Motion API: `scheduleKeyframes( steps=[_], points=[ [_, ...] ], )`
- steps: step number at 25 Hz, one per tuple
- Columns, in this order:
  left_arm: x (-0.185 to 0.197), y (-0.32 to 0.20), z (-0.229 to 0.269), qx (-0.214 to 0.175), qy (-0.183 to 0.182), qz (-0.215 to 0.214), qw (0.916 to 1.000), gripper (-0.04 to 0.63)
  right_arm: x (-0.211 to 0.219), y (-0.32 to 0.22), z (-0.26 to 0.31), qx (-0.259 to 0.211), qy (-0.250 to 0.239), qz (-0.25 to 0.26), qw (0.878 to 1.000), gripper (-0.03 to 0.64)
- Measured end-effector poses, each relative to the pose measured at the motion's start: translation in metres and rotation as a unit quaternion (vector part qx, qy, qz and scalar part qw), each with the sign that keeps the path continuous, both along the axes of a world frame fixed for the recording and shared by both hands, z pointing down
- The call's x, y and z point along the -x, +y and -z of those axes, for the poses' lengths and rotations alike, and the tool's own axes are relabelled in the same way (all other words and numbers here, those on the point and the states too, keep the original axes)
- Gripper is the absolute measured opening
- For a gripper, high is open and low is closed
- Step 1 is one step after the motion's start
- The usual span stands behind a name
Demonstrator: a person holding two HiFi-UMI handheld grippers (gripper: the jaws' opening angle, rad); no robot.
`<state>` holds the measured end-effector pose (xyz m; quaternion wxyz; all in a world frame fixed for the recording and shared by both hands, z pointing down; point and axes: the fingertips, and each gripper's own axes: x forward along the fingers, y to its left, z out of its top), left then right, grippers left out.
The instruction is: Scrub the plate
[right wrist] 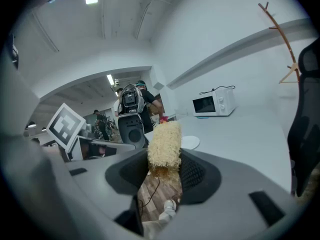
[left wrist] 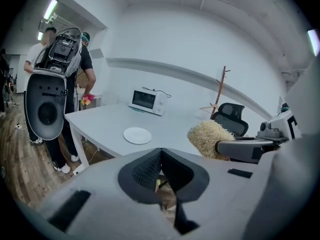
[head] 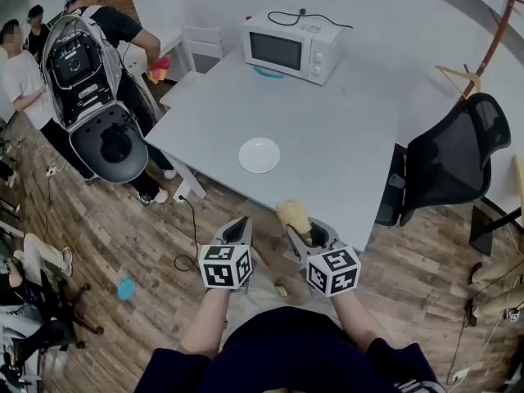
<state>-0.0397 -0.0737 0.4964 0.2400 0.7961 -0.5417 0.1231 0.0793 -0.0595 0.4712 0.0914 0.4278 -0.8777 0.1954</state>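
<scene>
A round white plate (head: 259, 155) lies near the front edge of the grey table (head: 344, 129); it also shows in the left gripper view as the plate (left wrist: 137, 135) and, partly hidden, in the right gripper view as the plate (right wrist: 190, 142). My right gripper (head: 299, 228) is shut on a yellow fibrous scrubber (head: 293, 216), which sticks up from its jaws as the scrubber (right wrist: 164, 146). My left gripper (head: 238, 229) is shut with nothing in it. Both hang over the wooden floor, short of the table's front edge.
A white microwave (head: 292, 46) stands at the table's far side. A black office chair (head: 454, 158) sits at the right. A person with a backpack rig (head: 94, 88) stands at the table's left end, others behind. A cable (head: 192, 236) runs across the floor.
</scene>
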Motion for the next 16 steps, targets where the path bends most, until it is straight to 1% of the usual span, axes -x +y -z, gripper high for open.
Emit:
scheduleKeyframes(
  steps=[16],
  points=[
    [-0.005,-0.007,0.002,-0.002,0.001,0.002,1.0000,0.018,-0.002,-0.012,0.005,-0.008,0.002,0.008,1.000,0.173]
  ],
)
